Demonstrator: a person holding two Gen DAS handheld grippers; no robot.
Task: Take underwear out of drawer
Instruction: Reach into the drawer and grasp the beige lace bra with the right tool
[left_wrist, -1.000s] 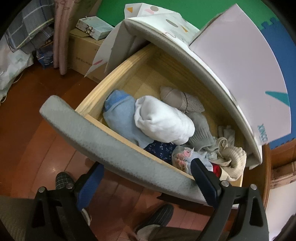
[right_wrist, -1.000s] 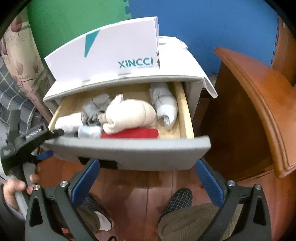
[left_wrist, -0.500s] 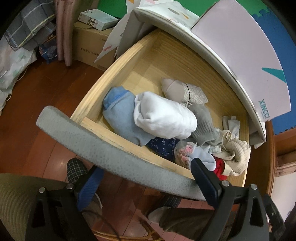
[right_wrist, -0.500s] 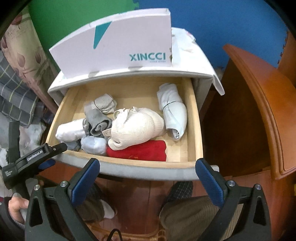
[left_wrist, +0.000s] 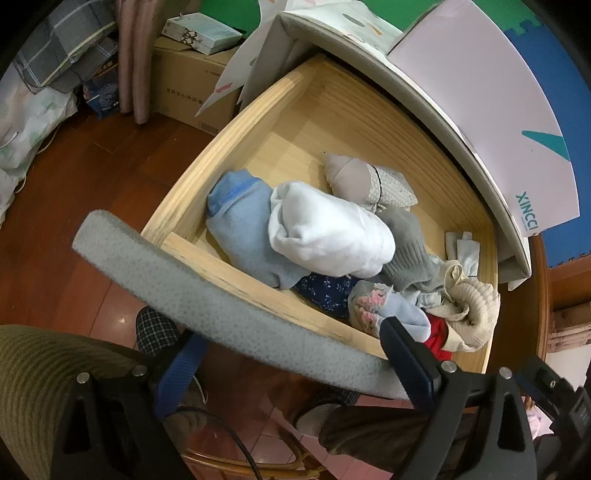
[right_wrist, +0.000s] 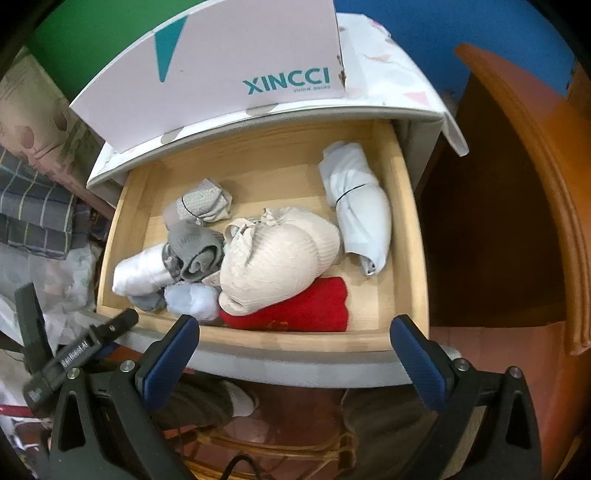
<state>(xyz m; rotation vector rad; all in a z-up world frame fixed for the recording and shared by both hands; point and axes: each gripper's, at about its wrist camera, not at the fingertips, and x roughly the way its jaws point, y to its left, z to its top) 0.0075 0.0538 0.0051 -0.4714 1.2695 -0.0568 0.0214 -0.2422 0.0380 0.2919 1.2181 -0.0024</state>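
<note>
Your drawer (right_wrist: 400, 236) stands open with rolled underwear (right_wrist: 273, 266) piled near its front; both grippers, left gripper (left_wrist: 291, 350) and right gripper (right_wrist: 295, 350), gape wide and hold nothing. You are at the reach-in step: pick 1 roll, then lower onto it

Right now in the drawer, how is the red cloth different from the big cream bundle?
The red cloth lies flat on the drawer floor by the front wall; the cream bundle is puffed up into a rounded ball. The cream bundle looks bigger and rests partly on top of the red cloth. The red cloth looks plain; the cream bundle has ribbed knit. Both are soft clothes, and neither gripper holds them.
</note>
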